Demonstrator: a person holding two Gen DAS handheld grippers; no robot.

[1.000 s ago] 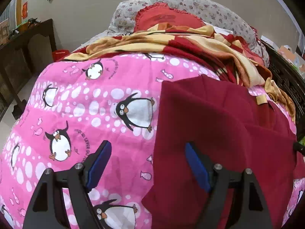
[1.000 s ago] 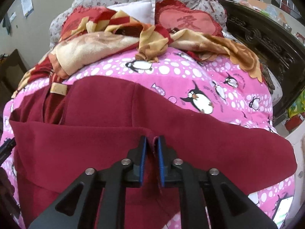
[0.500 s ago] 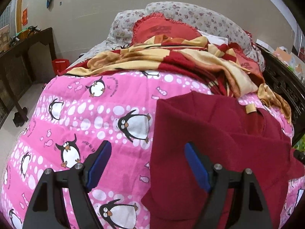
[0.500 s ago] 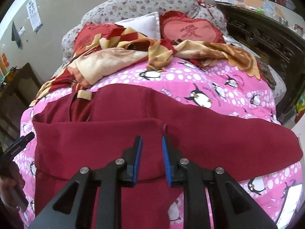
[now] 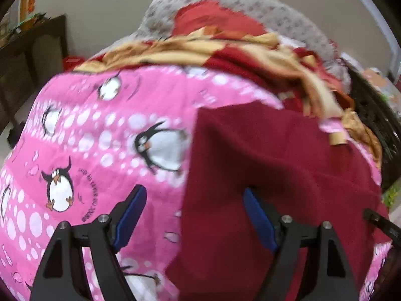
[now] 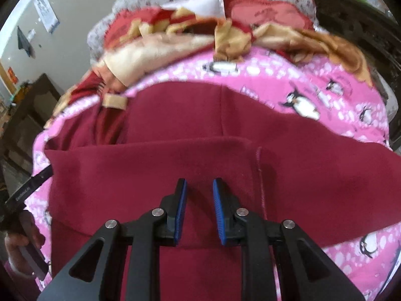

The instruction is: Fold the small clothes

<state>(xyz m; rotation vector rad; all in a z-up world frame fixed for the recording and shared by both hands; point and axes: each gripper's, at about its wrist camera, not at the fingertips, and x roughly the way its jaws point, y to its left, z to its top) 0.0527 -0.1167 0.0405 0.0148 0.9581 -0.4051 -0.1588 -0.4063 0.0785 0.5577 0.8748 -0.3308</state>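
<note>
Over bed, left view: my left gripper (image 5: 193, 213) wide open, empty, straddling garment (image 5: 275, 175) edge on quilt (image 5: 100, 125). Seat both pads on hem before closing.

Right view: my right gripper (image 6: 198, 205) part open, empty, above folded flap (image 6: 150, 160). Pinch single layer; lift flat.

One maroon garment (image 6: 175, 155), one penguin quilt (image 5: 100, 125) — two grippers (both parted).

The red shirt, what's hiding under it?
Under the red shirt lies the pink penguin blanket, showing all around it. The shirt covers the part beneath, so any penguins there are hidden. One flap is folded over, hiding the shirt's own middle.
</note>
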